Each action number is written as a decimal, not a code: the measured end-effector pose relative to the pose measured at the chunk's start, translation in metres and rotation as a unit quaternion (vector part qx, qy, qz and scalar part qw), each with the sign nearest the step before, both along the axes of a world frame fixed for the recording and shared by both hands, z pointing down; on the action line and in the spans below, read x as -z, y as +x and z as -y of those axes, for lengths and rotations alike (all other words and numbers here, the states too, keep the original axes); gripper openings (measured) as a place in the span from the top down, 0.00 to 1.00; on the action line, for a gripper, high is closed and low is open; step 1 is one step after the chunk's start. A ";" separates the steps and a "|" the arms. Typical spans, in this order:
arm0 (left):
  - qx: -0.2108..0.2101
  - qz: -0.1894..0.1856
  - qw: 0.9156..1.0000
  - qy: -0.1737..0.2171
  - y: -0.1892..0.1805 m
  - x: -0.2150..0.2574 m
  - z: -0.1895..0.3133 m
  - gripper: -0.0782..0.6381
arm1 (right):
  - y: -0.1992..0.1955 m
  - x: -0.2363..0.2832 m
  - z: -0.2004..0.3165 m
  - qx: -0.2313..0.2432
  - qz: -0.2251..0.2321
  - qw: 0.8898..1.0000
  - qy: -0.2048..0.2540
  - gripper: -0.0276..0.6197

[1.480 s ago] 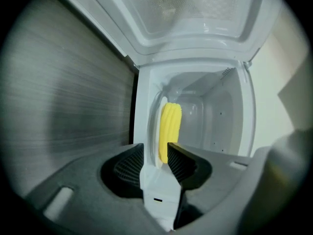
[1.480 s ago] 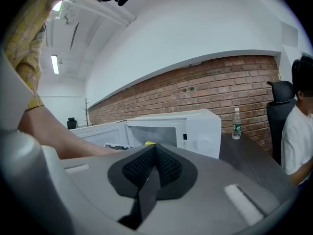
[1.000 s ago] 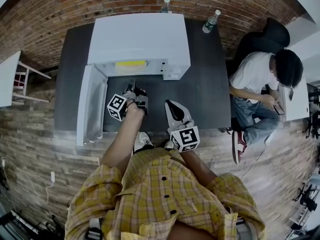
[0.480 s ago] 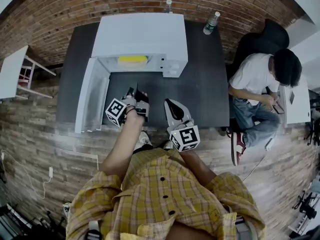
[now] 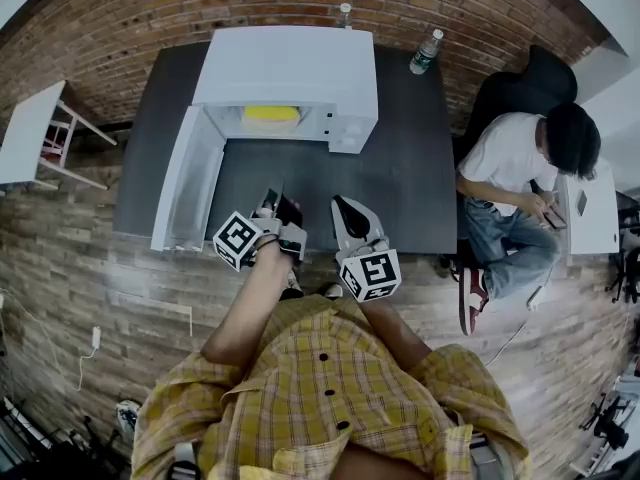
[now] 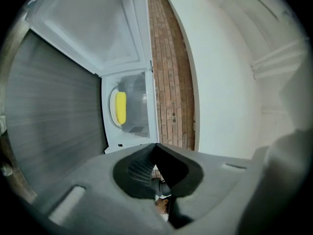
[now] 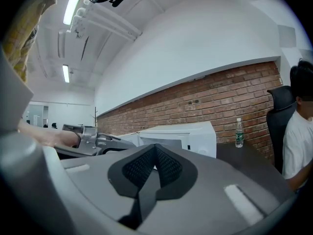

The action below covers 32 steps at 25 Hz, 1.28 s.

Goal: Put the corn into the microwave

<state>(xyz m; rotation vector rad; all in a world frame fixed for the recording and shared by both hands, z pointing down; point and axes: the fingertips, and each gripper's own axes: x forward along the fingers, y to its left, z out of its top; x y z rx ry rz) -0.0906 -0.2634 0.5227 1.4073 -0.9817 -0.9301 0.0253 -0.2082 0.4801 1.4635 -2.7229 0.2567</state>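
The yellow corn lies inside the white microwave at the back of the dark table; the left gripper view shows the corn on the turntable through the open front. My left gripper is shut and empty, held level near the table's front edge, well back from the opening. In its own view the jaws of the left gripper meet with nothing between them. My right gripper hovers beside it. The right gripper is shut on nothing and points toward the microwave.
The microwave door stands swung open to the left. Two water bottles stand at the table's back edge. A person sits on a black chair to the right. A white side table is at far left.
My left gripper has drawn back from the microwave opening toward the table's front edge and risen, leaving the corn inside. My right gripper has shifted only slightly.
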 end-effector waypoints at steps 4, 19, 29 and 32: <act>-0.023 0.109 0.993 0.027 0.000 0.011 -0.013 0.90 | -0.001 0.003 -0.002 0.001 0.003 1.000 -0.002 0.96; -0.057 0.400 0.903 0.150 0.012 0.053 -0.049 0.90 | -0.003 0.010 -0.006 -0.001 0.019 1.000 -0.009 0.96; -0.053 0.523 0.826 0.201 0.016 0.069 -0.066 0.90 | -0.003 0.009 -0.007 -0.004 0.016 1.000 -0.007 0.96; -0.054 0.547 0.809 0.208 0.020 0.070 -0.071 0.90 | -0.004 0.009 -0.008 -0.003 0.018 1.000 -0.004 0.96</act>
